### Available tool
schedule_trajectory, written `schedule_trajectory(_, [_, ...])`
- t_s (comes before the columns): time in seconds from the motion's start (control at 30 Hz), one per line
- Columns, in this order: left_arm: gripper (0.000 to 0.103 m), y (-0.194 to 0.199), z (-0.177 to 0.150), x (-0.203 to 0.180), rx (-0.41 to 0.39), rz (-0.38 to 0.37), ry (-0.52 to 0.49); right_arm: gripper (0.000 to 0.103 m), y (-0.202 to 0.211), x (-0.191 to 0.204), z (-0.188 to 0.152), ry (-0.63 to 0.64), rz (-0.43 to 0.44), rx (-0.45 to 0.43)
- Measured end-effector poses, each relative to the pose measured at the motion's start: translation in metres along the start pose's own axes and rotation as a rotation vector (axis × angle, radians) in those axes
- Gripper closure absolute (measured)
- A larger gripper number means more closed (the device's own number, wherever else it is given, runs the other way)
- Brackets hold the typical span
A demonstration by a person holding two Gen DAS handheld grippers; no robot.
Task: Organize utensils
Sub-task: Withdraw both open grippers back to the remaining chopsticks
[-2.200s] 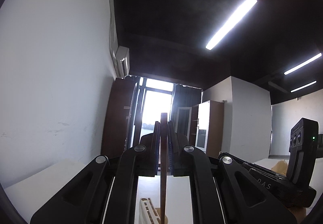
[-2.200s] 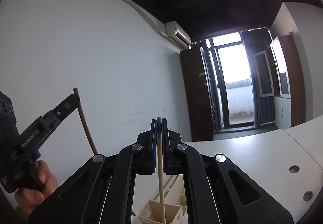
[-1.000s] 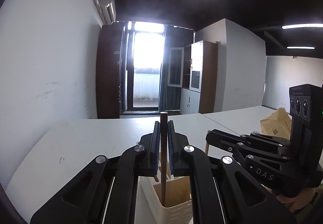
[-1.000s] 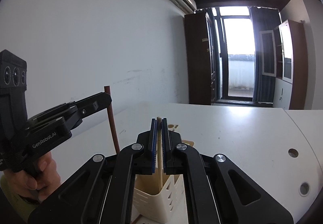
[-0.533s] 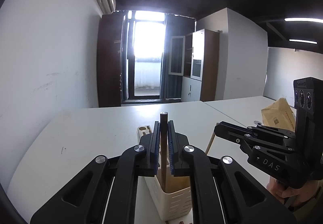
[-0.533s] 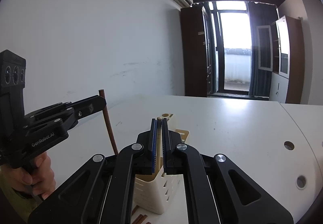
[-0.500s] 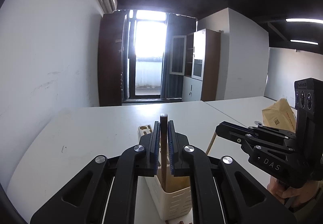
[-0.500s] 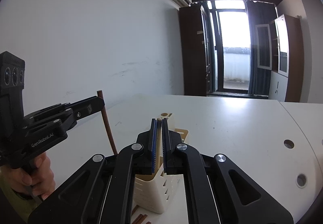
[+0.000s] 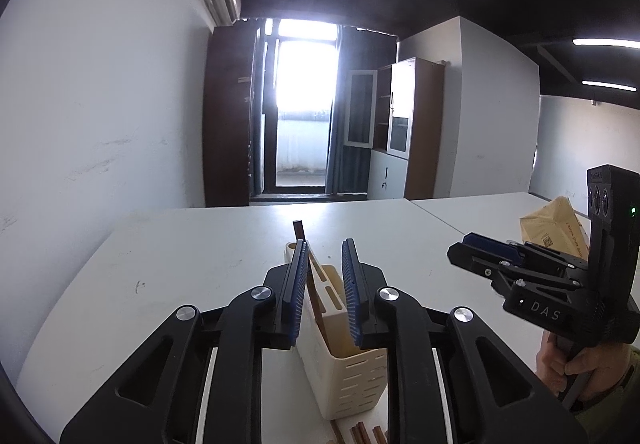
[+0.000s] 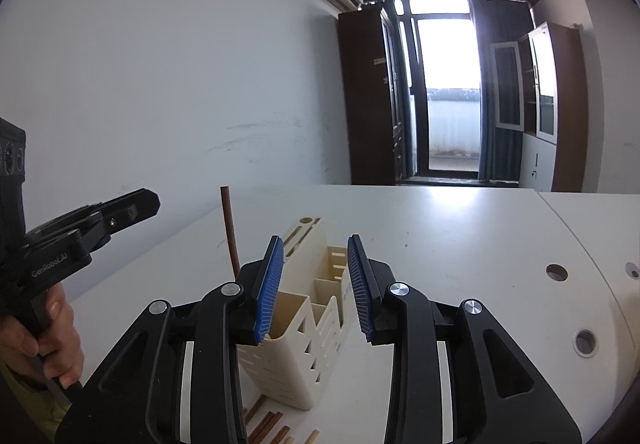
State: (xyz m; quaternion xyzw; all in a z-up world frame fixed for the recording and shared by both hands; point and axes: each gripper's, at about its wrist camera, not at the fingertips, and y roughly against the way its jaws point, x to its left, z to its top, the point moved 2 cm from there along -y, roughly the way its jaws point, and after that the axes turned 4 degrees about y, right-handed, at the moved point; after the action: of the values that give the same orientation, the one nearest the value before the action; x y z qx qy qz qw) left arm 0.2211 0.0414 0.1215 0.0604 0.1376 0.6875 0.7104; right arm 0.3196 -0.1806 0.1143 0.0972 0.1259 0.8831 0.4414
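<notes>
A cream slotted utensil holder [image 9: 348, 376] stands on the white table [image 9: 192, 264], right under both grippers. My left gripper [image 9: 326, 256] is opening, and a dark brown chopstick [image 9: 299, 234] stands upright in the holder between its jaws, leaning by the left pad [image 9: 297, 284]. In the right wrist view that chopstick [image 10: 230, 232] rises free beside the holder [image 10: 304, 356], just past the left gripper [image 10: 132, 208]. My right gripper [image 10: 315, 244] is opening above the holder with nothing between its pads. From the left wrist view it [image 9: 464, 248] hangs at the right.
Several loose chopsticks [image 10: 268, 424] lie on the table at the holder's near side. A brown paper bag [image 9: 552, 224] stands at the far right. Round cable holes [image 10: 556, 272] mark the tabletop at the right. A white wall runs along the left edge.
Both grippers have gone from shut to open. The brown chopstick now stands loose in the holder. The pale chopstick has dropped out of the right jaws and is out of sight.
</notes>
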Motion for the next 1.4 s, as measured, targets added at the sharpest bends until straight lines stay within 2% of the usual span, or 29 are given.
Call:
schedule_trajectory(0.2, [0.075,0.012,-0.019,0.003,0.040,0.012,0.006,0.059,0.009,0.000,-0.010,0.005,-0.028,0.029])
schedule_trajectory(0.5, [0.070,0.006,-0.064,-0.001,0.162,0.015,0.001,0.048,0.013,0.003,-0.046,-0.004,-0.042,0.094])
schedule_trajectory(0.87, [0.064,-0.007,-0.118,0.007,0.312,0.038,0.022,0.042,0.003,0.005,-0.092,-0.008,-0.049,0.212])
schedule_trajectory(1.0, [0.064,-0.011,-0.136,0.009,0.363,0.053,0.016,0.042,0.003,0.003,-0.103,-0.022,-0.069,0.228])
schedule_trajectory(1.4, [0.064,-0.023,-0.166,0.010,0.466,0.083,-0.001,0.041,-0.012,0.005,-0.145,-0.016,-0.074,0.370])
